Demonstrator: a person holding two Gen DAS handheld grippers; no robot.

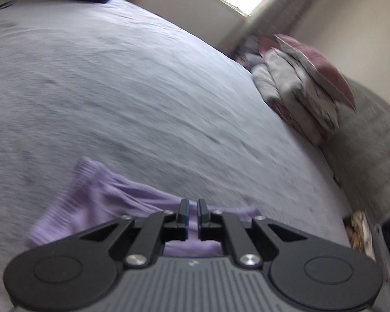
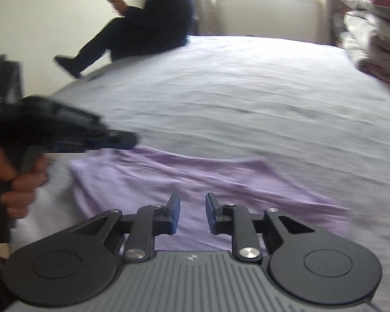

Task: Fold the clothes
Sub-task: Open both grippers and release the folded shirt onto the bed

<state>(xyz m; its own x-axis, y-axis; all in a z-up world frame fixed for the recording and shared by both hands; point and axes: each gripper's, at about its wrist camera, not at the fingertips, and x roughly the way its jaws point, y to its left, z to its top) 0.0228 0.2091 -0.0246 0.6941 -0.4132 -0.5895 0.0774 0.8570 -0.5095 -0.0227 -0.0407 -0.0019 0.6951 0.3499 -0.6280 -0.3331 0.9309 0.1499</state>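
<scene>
Only right view shows seated person point(image 2: 148, 18), left tongs point(image 2: 127, 139).

Left claw point(image 1: 193, 212) points downward, its jaws nearly together with only a thin slit between the pads. Left hand point(image 2: 15, 182) wraps its fingers round the handle. Right claw point(image 2: 193, 214) tilts downward too, jaws standing apart, nothing pressed between them.

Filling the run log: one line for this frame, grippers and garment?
left gripper: shut on lilac garment | right gripper: open, empty, over garment | garment: on grey bedsheet
</scene>
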